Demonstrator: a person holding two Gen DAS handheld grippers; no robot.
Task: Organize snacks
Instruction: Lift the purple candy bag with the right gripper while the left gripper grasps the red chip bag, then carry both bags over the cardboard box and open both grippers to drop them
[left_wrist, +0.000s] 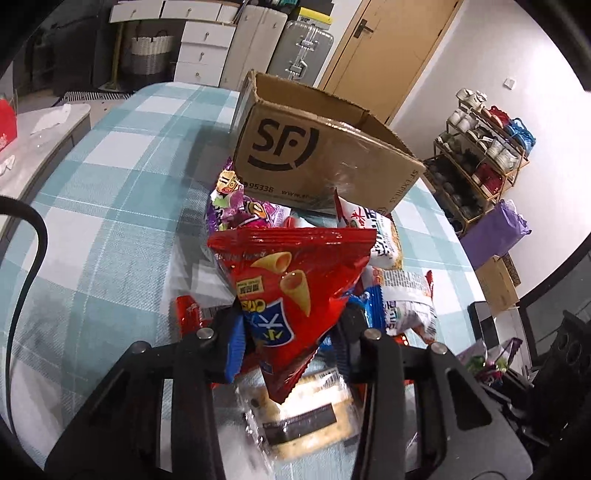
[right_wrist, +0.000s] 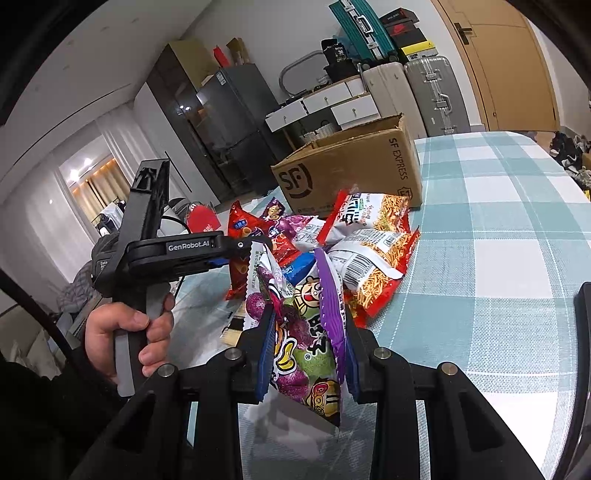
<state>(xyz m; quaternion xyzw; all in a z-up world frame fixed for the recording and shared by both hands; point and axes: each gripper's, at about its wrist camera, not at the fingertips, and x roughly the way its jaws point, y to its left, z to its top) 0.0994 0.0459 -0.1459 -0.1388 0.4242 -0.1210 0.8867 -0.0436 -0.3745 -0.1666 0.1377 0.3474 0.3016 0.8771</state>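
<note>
Both hands already carry a snack, so the coming move turns on where the cardboard box lies from each. In the left wrist view the left gripper has its fingers closed on the lower part of a red chip bag, which stands up between them with its long axis running away toward the box; the box sits straight ahead on the far side of the snack pile, its open top facing up. In the right wrist view the right gripper is clamped tight on a purple snack bag, held upright, and the box stands farther off, ahead and slightly right, past the noodle packets. The left hand looks the nearer to the box, so its bag would likely go in first. All of this rests on the checked tabletop.
</note>
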